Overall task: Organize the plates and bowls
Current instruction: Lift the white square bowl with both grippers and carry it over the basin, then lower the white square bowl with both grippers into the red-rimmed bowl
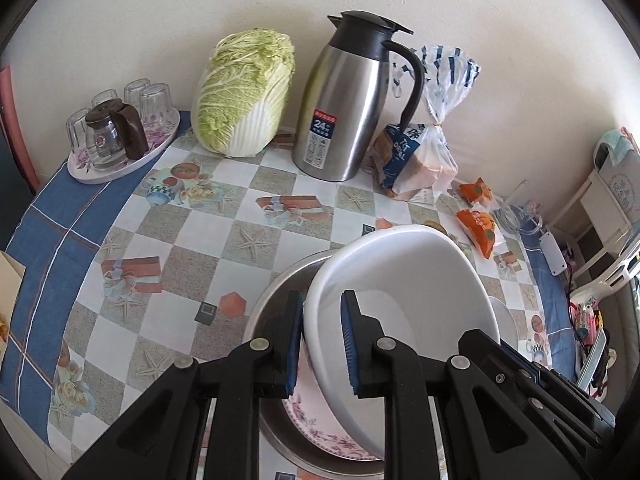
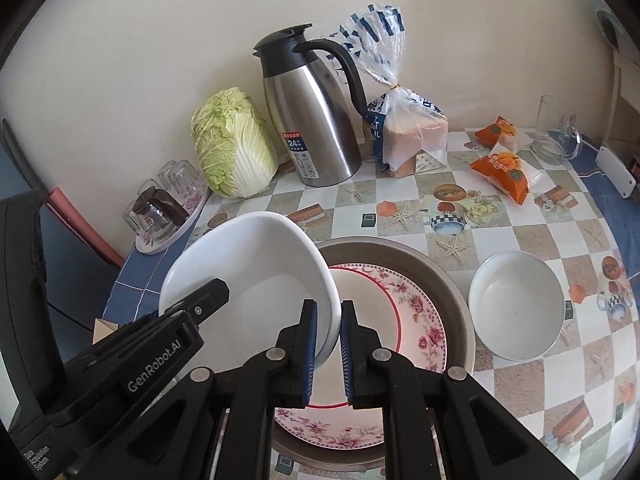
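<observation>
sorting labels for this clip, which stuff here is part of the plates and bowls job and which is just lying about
Job: large white bowl, floral plate, metal basin, small white bowl.

Lying about: cabbage, thermos jug, bread bag, orange snack packets, tray of glasses.

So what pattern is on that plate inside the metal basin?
Pink flowers around a white centre ringed in red on the plate, clearest in the right wrist view.

Checkered table (image 2: 520, 360) — jug (image 2: 316, 120), cabbage (image 2: 232, 144)
</observation>
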`<act>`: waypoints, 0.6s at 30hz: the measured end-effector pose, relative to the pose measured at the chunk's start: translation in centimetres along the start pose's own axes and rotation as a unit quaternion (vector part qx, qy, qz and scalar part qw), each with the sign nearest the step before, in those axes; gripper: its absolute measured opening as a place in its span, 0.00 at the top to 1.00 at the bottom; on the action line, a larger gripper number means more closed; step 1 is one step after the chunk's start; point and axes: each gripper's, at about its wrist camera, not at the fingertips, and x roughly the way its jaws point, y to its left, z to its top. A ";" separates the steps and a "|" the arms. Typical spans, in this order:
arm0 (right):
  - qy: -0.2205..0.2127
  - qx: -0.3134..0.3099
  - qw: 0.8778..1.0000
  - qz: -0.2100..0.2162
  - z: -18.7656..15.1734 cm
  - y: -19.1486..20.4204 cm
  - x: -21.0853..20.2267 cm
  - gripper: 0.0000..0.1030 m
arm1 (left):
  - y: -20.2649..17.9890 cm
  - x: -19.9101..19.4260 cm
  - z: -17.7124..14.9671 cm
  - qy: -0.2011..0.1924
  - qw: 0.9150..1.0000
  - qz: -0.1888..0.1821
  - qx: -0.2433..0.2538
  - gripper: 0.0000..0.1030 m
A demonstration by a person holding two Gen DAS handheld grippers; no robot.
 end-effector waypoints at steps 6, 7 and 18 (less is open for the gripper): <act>-0.004 0.018 1.000 0.009 0.1 -1.8 -0.6 0.88 | -1.4 0.0 -0.1 -0.002 1.000 -0.005 0.008 0.81; -0.004 0.021 1.000 0.010 0.1 -2.0 -0.7 0.88 | -1.6 0.0 -0.1 -0.002 1.000 -0.004 0.010 0.81; -0.001 0.034 0.999 0.010 0.2 -3.4 -0.6 0.88 | -2.3 0.7 -0.3 0.008 1.000 -0.002 0.017 0.81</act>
